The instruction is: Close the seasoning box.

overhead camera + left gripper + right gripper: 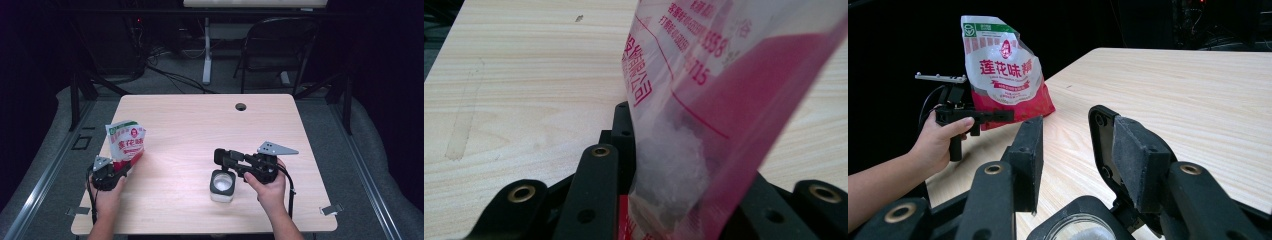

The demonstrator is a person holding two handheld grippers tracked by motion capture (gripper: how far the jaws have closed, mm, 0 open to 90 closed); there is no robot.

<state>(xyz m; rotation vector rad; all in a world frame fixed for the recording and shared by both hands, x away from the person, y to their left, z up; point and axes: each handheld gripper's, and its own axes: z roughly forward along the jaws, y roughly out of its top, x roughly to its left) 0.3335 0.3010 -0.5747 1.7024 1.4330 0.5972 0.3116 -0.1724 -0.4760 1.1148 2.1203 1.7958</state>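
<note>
A red and white bag of granules stands upright at the table's left edge, and my left gripper is shut on its lower corner. In the left gripper view the clear and red plastic of the bag sits pinched between the black jaws, with white crystals showing inside. A small white jar with an open top stands near the front middle of the table. My right gripper hovers just above and behind the jar, pointing left. Its jaws stand open with nothing between them. The jar's rim lies below those jaws.
The light wooden table has a cable hole near its far edge. A black chair and a white desk leg stand on the floor beyond it, with cables. Dark floor drops off on both sides.
</note>
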